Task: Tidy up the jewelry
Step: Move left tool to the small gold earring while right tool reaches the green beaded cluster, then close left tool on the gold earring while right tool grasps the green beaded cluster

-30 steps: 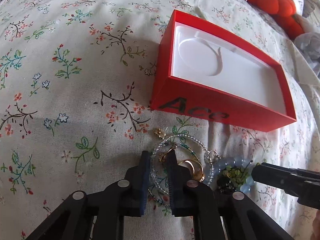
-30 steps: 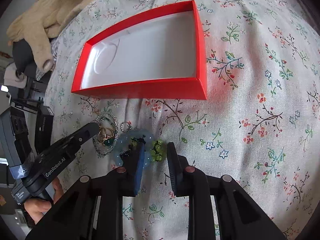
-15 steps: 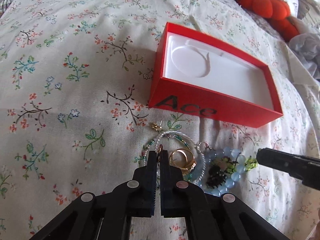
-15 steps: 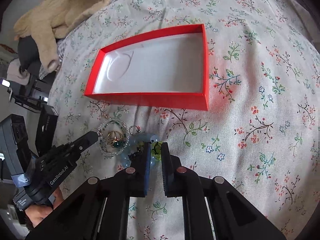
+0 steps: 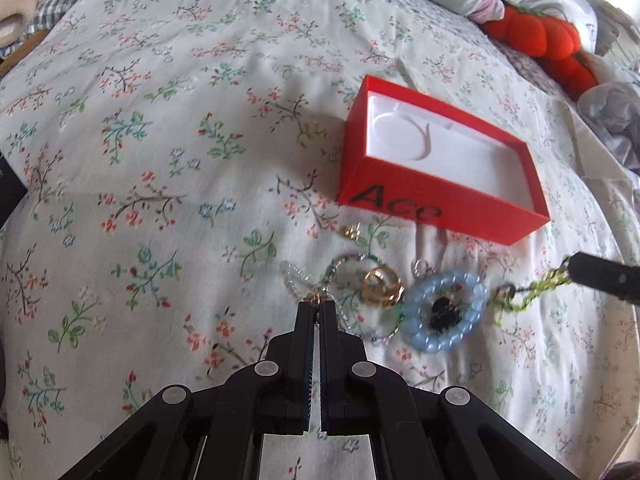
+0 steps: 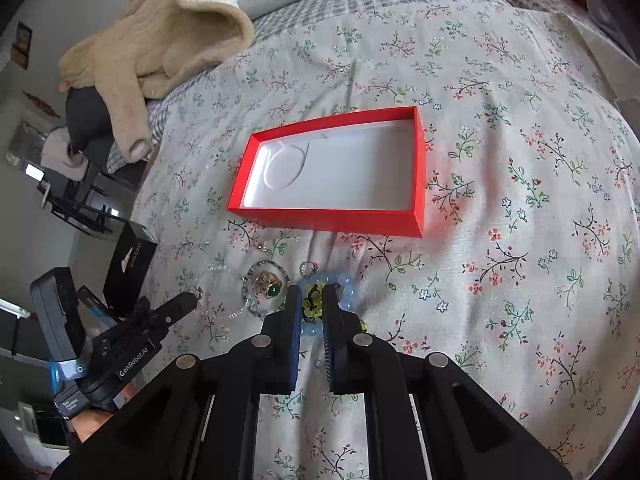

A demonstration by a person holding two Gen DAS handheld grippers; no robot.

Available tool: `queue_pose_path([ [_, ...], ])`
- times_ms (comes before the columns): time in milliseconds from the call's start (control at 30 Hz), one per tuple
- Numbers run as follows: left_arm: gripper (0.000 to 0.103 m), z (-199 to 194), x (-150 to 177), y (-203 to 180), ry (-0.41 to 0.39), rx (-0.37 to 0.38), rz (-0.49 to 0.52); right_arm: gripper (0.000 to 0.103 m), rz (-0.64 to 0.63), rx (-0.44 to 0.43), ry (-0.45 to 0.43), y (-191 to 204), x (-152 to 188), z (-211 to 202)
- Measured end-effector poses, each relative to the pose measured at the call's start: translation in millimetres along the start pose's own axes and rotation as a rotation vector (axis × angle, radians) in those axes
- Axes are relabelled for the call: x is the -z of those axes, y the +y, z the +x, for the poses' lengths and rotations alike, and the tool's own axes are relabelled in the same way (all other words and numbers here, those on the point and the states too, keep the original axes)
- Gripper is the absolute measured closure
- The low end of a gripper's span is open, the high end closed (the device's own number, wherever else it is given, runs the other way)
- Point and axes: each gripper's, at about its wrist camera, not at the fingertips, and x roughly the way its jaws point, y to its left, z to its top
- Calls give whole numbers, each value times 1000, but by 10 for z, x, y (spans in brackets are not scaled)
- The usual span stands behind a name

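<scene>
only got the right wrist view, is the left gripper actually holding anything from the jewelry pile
observer: Yes. The left gripper is shut on the small gold clasp of the clear glass-bead strand.
operator: ok and where does my green chain end, my fingers block it
observer: From the right gripper the green beaded chain runs taut to a dark ring right beside the pale blue bead bracelet. I cannot tell whether it is snagged.
operator: any marking on the box
observer: The red cardboard box has black lettering starting "Ac" on the wall facing the jewelry.
</scene>
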Motion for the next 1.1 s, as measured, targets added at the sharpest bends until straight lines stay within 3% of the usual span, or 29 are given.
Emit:
queue_pose_path([
  [267, 103, 190, 132, 195, 56, -21, -43, 92, 21, 145, 83, -256, 57, 112],
  [333, 90, 213, 127, 231, 69, -16, -63, 91, 33, 157, 111, -345, 71, 168],
  [367, 79, 219, 122, 238, 70, -14, -68, 87, 40, 158, 118, -374, 70, 181],
  [433, 71, 221, 111, 241, 57, -25, -69, 73, 51, 160, 122, -417, 67, 185],
  [500, 70, 255, 96, 243, 62, -41, -65, 63, 64, 159, 123, -455, 56, 186],
  [800, 68, 351, 72, 300, 67, -94, -95, 63, 131, 179, 193, -666, 91, 397],
  [967, 68, 371, 94, 309, 67, -100, -80, 63, 192, 65, 244, -696, 142, 511],
  [1100, 72, 375, 81, 295, 71, -100, -75, 64, 187, 89, 236, -661, 148, 535],
])
